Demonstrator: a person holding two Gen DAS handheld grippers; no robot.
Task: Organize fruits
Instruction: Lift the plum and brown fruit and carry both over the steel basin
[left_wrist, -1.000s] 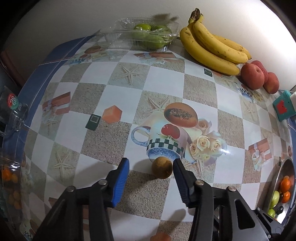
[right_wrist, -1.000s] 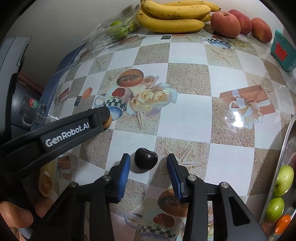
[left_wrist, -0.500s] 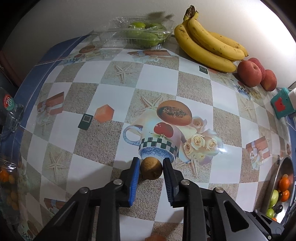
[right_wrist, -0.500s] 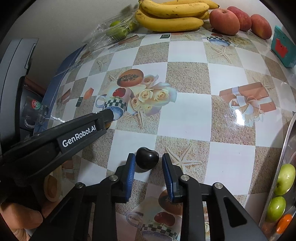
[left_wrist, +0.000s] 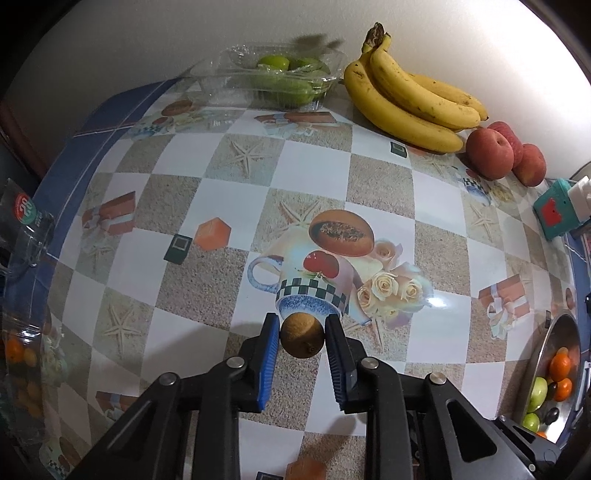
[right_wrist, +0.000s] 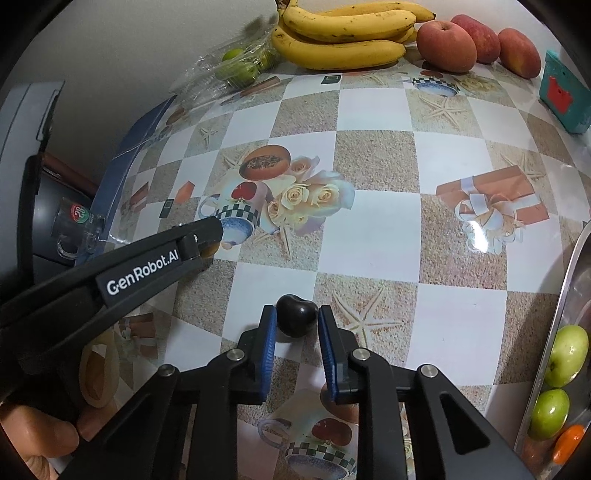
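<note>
My left gripper (left_wrist: 302, 332) is shut on a small round brown fruit (left_wrist: 302, 339), held between its blue pads just above the patterned tablecloth. My right gripper (right_wrist: 293, 319) is shut on a small dark, almost black fruit (right_wrist: 296, 319) that still touches the table. The left gripper's black arm (right_wrist: 147, 266) crosses the left of the right wrist view. A metal bowl (left_wrist: 550, 354) with green and orange fruits stands at the right edge; it also shows in the right wrist view (right_wrist: 569, 295).
At the back by the wall lie a bunch of bananas (left_wrist: 410, 99), three red apples (left_wrist: 491, 153) and a clear plastic tray of green fruits (left_wrist: 277, 79). A teal box (left_wrist: 554, 212) stands at the far right. A clear bag of small orange fruits (left_wrist: 22, 354) hangs at the left edge.
Both grippers have closed: the left on the brown fruit, the right on the dark fruit. The left gripper has lifted its fruit slightly.
</note>
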